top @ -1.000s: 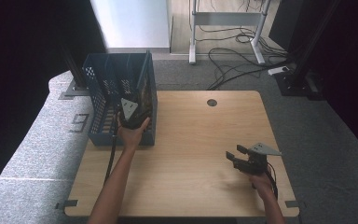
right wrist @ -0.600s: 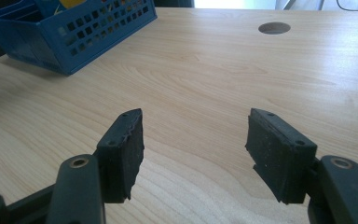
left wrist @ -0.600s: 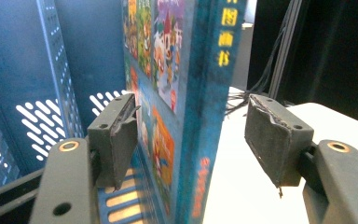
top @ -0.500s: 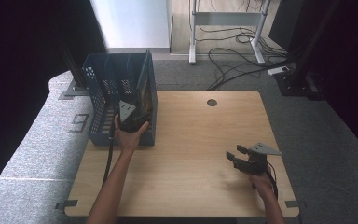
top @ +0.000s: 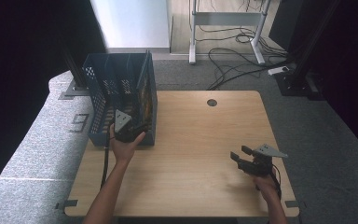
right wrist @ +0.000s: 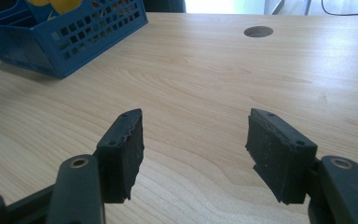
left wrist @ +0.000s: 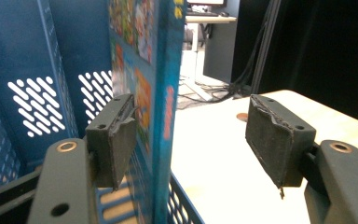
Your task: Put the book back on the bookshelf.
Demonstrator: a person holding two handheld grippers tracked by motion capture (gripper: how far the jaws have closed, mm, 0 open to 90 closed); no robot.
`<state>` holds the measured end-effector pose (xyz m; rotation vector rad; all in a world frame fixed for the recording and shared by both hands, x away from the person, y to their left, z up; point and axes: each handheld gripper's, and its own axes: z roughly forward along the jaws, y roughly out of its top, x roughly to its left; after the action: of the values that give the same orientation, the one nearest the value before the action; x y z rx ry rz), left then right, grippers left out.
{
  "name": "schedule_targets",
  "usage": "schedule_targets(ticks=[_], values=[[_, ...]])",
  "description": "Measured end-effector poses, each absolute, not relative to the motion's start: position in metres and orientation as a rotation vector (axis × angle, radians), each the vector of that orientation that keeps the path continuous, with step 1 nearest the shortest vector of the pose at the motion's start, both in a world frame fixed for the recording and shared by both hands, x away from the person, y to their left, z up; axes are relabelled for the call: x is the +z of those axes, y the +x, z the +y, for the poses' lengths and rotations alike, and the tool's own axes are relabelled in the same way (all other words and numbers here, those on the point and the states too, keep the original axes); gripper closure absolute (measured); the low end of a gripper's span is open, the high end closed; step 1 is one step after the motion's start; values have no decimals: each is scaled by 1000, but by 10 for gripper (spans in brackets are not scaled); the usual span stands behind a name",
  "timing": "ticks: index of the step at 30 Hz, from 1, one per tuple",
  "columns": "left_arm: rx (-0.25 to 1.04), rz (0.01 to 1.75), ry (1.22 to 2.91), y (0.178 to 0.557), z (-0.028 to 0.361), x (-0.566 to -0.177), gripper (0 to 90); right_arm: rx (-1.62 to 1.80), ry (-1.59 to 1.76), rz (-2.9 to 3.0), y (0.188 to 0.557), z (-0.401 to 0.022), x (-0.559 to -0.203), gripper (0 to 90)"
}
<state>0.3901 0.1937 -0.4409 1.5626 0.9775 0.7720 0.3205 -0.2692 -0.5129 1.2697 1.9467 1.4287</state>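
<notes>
Two grippers over the pale wooden table [top: 191,140]: right gripper [right wrist: 193,140] held level near its front edge, jaws spread, empty. Farther off, left gripper [left wrist: 191,135], jaws just opening, straddles the colourful upright book [left wrist: 165,93] inside the blue perforated plastic crate [top: 121,79], pads clear.

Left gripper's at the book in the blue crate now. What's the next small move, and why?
Probably draw the left gripper straight back from the book. Its jaws have just been opening and stand apart, with the book's edge between them and a clear gap to the far pad. The book stands upright in the blue crate, so it looks placed. The right gripper sits open over the table.
</notes>
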Motion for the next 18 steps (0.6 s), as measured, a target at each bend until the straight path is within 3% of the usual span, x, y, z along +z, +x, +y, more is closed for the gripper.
schedule_targets(ticks=[18], values=[[581,998,1630,341,208,-470,342,1432,1258,1968,325,-266,-515,358]])
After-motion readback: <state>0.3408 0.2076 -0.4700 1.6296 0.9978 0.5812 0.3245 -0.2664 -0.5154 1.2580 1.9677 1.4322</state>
